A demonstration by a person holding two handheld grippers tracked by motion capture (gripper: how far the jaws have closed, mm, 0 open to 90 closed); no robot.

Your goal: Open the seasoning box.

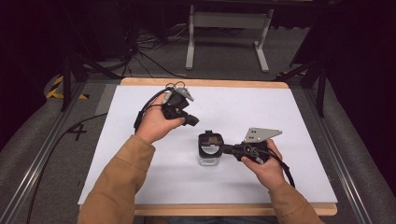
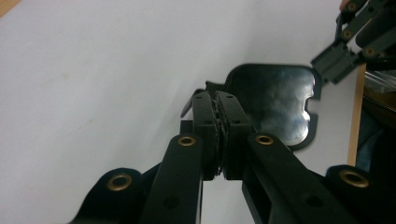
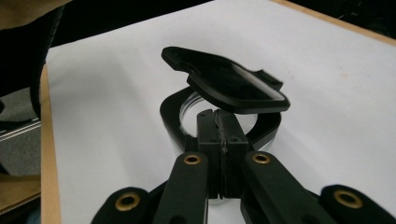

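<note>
A small clear jar (image 1: 208, 158) with a black collar and a hinged black flip lid (image 1: 211, 138) stands at the middle of the white table. The lid is raised, tilted over the jar's mouth (image 3: 233, 86). My right gripper (image 1: 224, 149) reaches in from the right, shut on the near rim of the black collar (image 3: 173, 122). My left gripper (image 1: 190, 120) hovers up and to the left of the jar, shut with nothing between its pads. In the left gripper view the shiny underside of the lid (image 2: 278, 100) lies just beyond my shut left gripper (image 2: 219, 100).
The white board (image 1: 261, 112) covers a wooden tabletop whose edge (image 1: 233, 210) runs along the front. Cables (image 1: 140, 116) trail from both grippers. A grey stand (image 1: 229, 28) is on the floor beyond the table.
</note>
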